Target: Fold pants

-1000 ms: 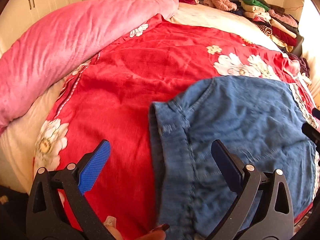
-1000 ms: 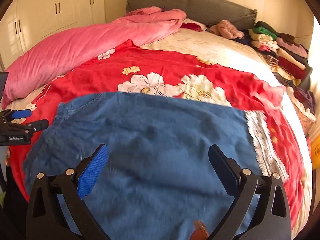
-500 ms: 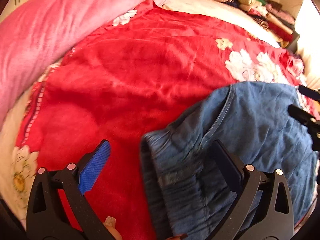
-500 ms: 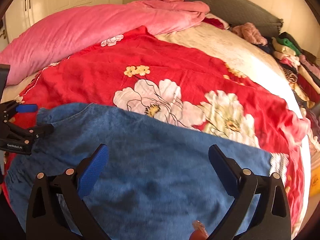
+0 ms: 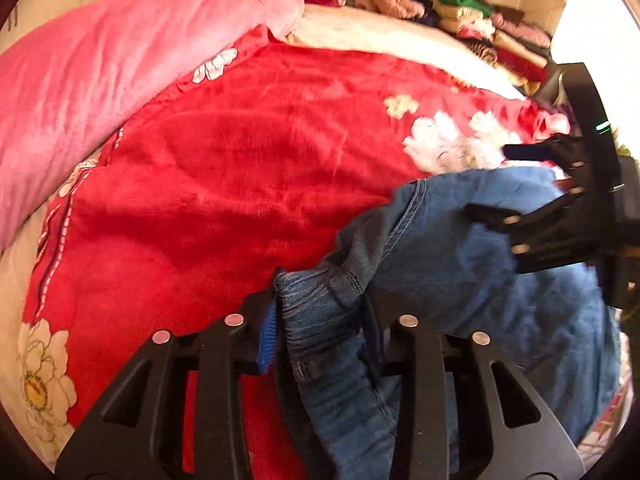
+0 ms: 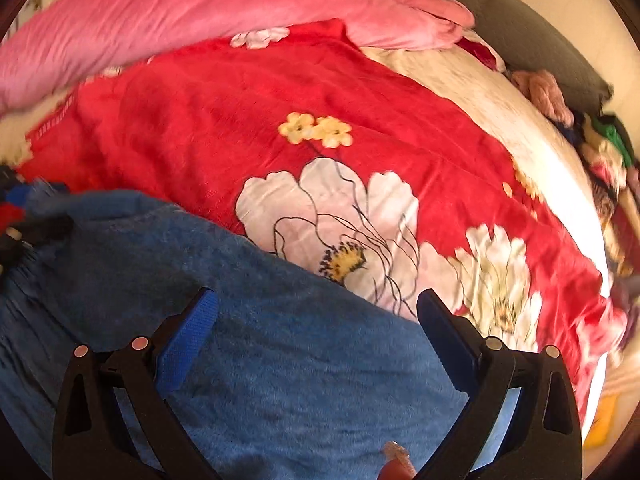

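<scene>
Blue denim pants point(image 5: 460, 280) lie on the red floral blanket point(image 5: 240, 168) at the bed's near edge. Left gripper point(image 5: 320, 328) is closing, waistband bunched between its jaws. Right gripper point(image 6: 316, 332) stands wide above the denim, holding nothing.

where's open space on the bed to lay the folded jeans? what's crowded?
Free: the red floral blanket, a broad patch between the pink quilt along its far side and the jeans. The cream sheet beyond looks bare too. Crowded: the clothes pile by the headboard, and the near corner where both grippers work the jeans.
</scene>
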`<state>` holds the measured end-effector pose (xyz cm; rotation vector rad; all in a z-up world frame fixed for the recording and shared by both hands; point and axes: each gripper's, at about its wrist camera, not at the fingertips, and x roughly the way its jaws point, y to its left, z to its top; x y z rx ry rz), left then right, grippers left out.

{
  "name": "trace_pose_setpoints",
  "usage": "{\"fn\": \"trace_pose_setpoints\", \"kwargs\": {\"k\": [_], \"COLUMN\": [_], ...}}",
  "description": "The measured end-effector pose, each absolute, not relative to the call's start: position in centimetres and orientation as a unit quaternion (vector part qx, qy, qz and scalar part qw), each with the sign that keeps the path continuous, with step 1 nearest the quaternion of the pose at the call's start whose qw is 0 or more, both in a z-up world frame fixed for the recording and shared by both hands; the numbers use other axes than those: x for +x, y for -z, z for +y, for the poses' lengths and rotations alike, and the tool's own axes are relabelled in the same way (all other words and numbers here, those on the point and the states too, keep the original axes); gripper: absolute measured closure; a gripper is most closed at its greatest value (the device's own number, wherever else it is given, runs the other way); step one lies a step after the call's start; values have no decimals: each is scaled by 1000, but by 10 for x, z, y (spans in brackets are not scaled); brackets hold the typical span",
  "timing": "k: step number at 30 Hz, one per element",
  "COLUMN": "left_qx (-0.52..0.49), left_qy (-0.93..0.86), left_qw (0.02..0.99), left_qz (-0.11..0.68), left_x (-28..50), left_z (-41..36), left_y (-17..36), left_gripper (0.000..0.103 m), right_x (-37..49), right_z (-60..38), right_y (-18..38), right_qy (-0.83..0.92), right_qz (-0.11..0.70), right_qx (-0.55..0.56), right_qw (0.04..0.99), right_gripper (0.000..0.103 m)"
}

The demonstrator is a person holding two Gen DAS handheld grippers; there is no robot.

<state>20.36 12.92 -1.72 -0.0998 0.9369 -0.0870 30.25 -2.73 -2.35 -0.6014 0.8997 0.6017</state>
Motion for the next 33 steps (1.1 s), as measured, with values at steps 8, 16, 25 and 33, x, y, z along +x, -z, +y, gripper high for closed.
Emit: {"fn": "trace_pose_setpoints", "kwargs": {"k": [8,16,25,33], "left_qx": [-24,-36,-29,-16], "left_qy": [55,54,56,78], "left_qw": [903,901,911,920], "left_qz": [425,428,408,384], "left_x": [184,179,161,122], "left_z": [120,127,117,99], "left_y": [-3,-4,-19,-34], "left_gripper": [80,82,82,82], "right_x": [290,265,197,121], "right_z": [-1,-31,-94,-124], "right_y": [35,16,-32,-43], "right_qy": [-321,-373,-394,-383], "right_qz": [396,380,338,340], "right_qx": [-332,-212,-106,-83], "right_qw": [794,820,848,855], "right_gripper": [29,91,94,94]}}
